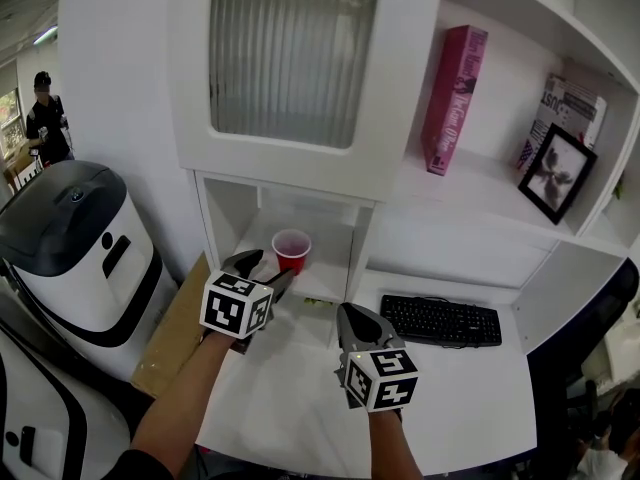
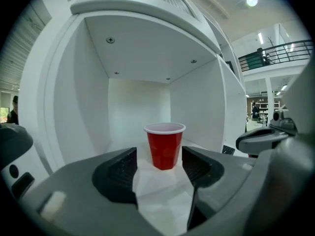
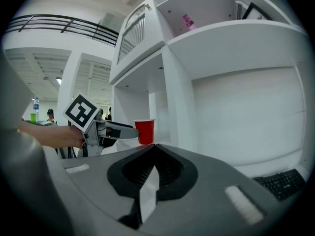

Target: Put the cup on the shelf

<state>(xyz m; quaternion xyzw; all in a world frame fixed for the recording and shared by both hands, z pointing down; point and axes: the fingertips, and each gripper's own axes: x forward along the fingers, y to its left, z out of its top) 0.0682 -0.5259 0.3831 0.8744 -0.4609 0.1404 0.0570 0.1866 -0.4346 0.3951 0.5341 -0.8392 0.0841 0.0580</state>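
Observation:
A red plastic cup [image 1: 291, 250] [image 2: 165, 145] stands upright on the white shelf [image 1: 325, 280] of the small cubby under the cabinet. My left gripper [image 1: 265, 271] [image 2: 158, 168] is open just in front of the cup, which stands a little beyond the jaw tips and is not touched by them. In the right gripper view the cup [image 3: 144, 131] stands just past the left gripper [image 3: 118, 131]. My right gripper [image 1: 356, 320] [image 3: 152, 147] is shut and empty, lower and to the right over the desk.
A black keyboard [image 1: 440, 320] lies on the white desk [image 1: 300, 398] to the right. The upper shelf holds a pink book [image 1: 452, 98] and a picture frame [image 1: 555, 173]. A white-and-black machine [image 1: 75, 238] and cardboard [image 1: 175, 333] stand at the left.

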